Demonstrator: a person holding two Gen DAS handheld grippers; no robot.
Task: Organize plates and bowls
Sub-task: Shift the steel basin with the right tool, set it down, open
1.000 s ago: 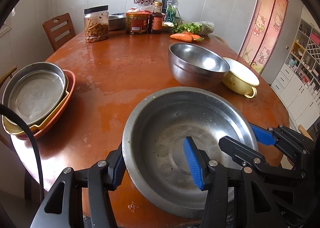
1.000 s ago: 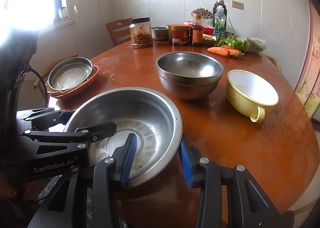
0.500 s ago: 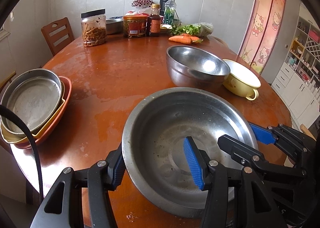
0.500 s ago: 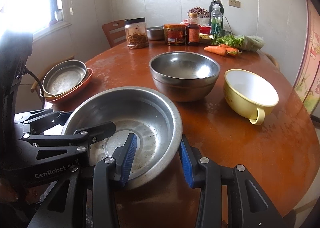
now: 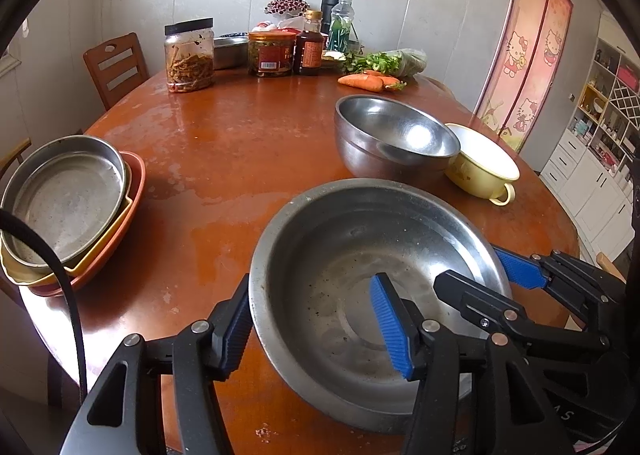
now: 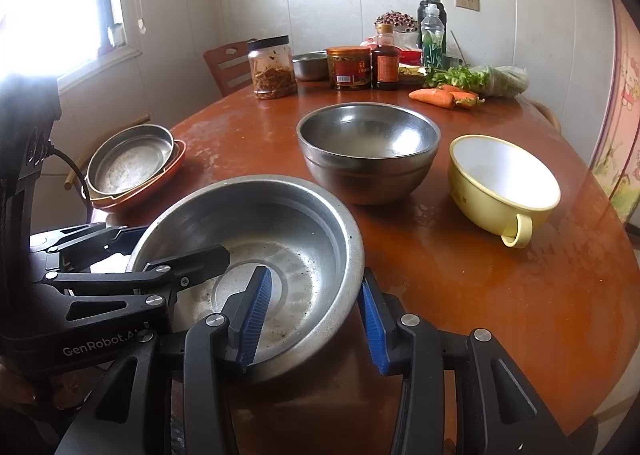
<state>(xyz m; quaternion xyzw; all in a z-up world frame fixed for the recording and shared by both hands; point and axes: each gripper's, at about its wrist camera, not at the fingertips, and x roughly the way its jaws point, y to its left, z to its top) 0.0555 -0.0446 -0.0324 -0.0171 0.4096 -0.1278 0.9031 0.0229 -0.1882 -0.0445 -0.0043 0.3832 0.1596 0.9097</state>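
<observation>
Steel basin [image 5: 360,279], rim grasped by left gripper [image 5: 316,327] and right gripper [image 6: 316,319], should lift level toward the deep bowl [image 6: 368,151].

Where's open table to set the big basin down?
Bare wood between the plate stack and the steel bowl, ahead of the basin. Also right of the yellow cup. Far edge is crowded with jars and carrots.

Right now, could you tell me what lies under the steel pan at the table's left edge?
The steel pan sits nested in a yellow dish, which rests in an orange dish. Only their rims show; their insides are covered.
</observation>
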